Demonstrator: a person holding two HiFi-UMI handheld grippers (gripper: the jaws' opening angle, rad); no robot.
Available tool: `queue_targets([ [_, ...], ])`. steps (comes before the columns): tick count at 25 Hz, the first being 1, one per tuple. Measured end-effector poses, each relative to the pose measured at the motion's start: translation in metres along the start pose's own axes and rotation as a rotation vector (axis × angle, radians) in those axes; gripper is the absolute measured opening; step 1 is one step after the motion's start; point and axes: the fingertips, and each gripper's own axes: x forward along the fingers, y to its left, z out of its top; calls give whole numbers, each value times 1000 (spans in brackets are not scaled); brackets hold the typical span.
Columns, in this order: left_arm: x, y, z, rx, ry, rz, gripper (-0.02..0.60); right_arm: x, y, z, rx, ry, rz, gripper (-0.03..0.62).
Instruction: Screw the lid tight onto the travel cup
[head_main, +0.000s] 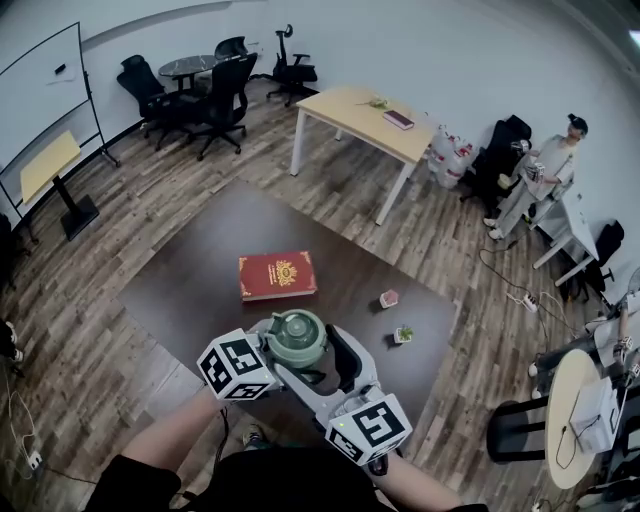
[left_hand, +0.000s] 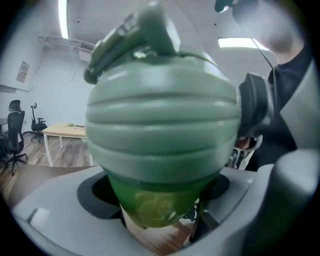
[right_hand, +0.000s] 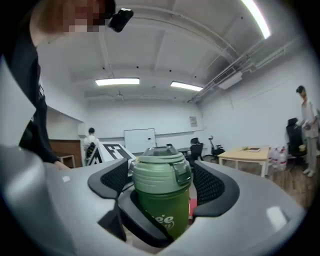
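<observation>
A green travel cup (head_main: 297, 338) is held upright above the near edge of the dark table (head_main: 190, 280). In the left gripper view its ribbed lid (left_hand: 160, 120) fills the frame, with the translucent green body (left_hand: 150, 205) below it between the dark pads. My left gripper (left_hand: 157, 202) is shut on the body. In the right gripper view the lid (right_hand: 159, 172) sits between the meshed pads (right_hand: 210, 185), which touch its sides. My right gripper (right_hand: 162, 176) is shut on the lid, and the body (right_hand: 162, 212) shows beneath. Both grippers meet at the cup: left (head_main: 283, 352), right (head_main: 315, 355).
On the table lie a red book (head_main: 277, 275), a small pink object (head_main: 389, 298) and a tiny potted plant (head_main: 403, 334). Farther off stand a beige table (head_main: 355, 112) and office chairs (head_main: 220, 95). A person (head_main: 540, 180) stands at the right.
</observation>
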Motion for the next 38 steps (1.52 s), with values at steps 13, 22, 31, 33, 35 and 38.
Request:
queue_targets([
  [13, -8, -31, 5, 59, 41, -118, 411, -11, -4, 5, 47, 174, 1014, 434],
  [22, -29, 8, 3, 10, -8, 40, 411, 18, 12, 9, -21, 5, 418, 367],
  [31, -17, 15, -6, -22, 15, 80, 411, 16, 10, -3, -29, -79, -160, 369],
  [33, -18, 15, -3, -25, 5, 70, 411, 14, 12, 2, 2, -82, -52, 374],
  [35, -20, 12, 0, -26, -5, 41, 411, 8, 10, 10, 15, -81, 101, 399],
  [38, -23, -7, 7, -5, -14, -52, 411, -10, 7, 14, -9, -35, 459, 408],
])
